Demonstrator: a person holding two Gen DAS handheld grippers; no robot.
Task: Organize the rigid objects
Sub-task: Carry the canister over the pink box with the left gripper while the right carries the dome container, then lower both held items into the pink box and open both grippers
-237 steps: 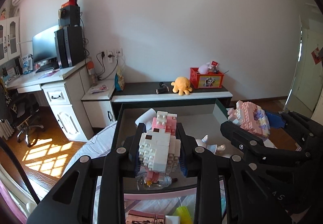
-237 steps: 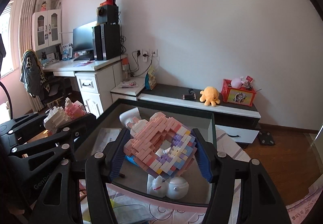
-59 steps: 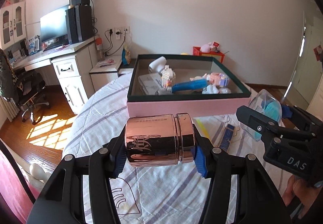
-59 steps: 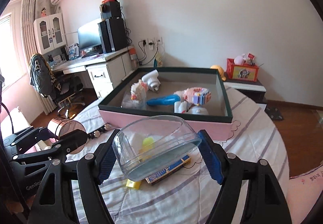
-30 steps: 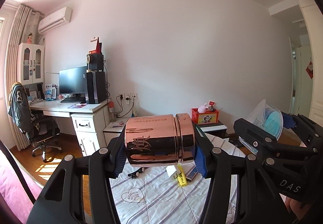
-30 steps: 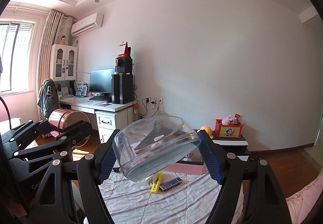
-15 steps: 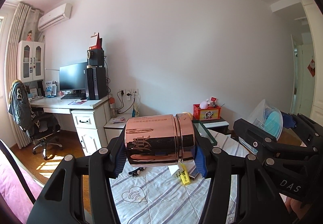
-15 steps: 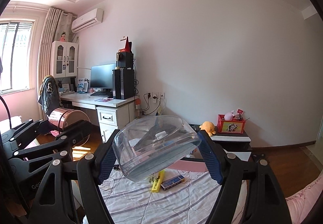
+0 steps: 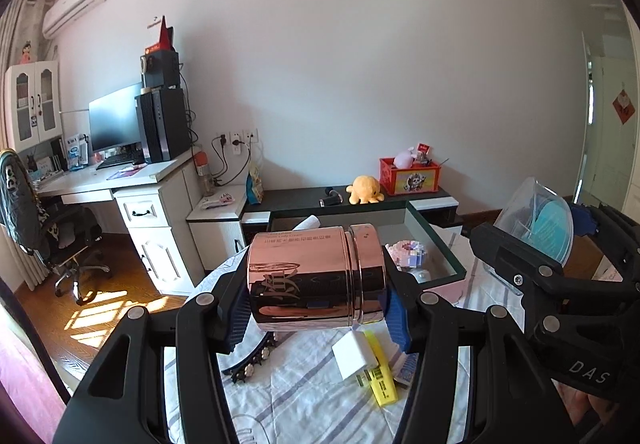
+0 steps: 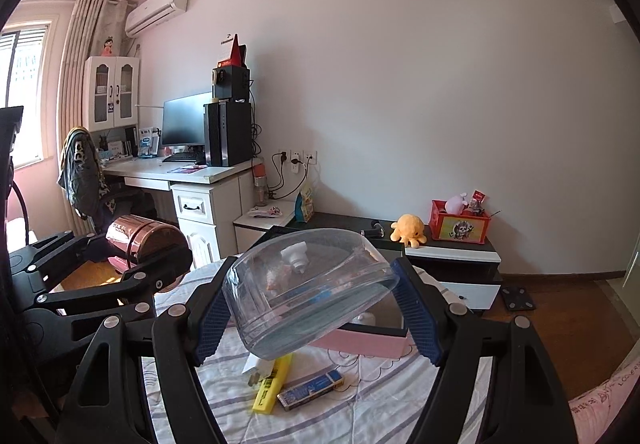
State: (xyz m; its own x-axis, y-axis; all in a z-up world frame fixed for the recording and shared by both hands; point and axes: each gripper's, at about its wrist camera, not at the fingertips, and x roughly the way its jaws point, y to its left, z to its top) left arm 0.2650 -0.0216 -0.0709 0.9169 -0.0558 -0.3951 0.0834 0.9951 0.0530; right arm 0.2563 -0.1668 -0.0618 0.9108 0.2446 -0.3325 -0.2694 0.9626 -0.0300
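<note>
My left gripper is shut on a shiny rose-gold tin, held on its side above the table; the tin also shows in the right wrist view. My right gripper is shut on a clear plastic bowl, tilted; the bowl shows at the right of the left wrist view. The pink box with a dark green rim lies ahead on the table and holds a pink block model. In the right wrist view its pink wall shows under the bowl.
On the striped cloth lie a white charger, a yellow highlighter, a blue flat pack and a black studded hairband. A desk with a monitor and a low cabinet with a yellow plush stand behind.
Both grippers have tilted down from the raised position, keeping the tin and the bowl. The box and the small items on the cloth have come back into view.
</note>
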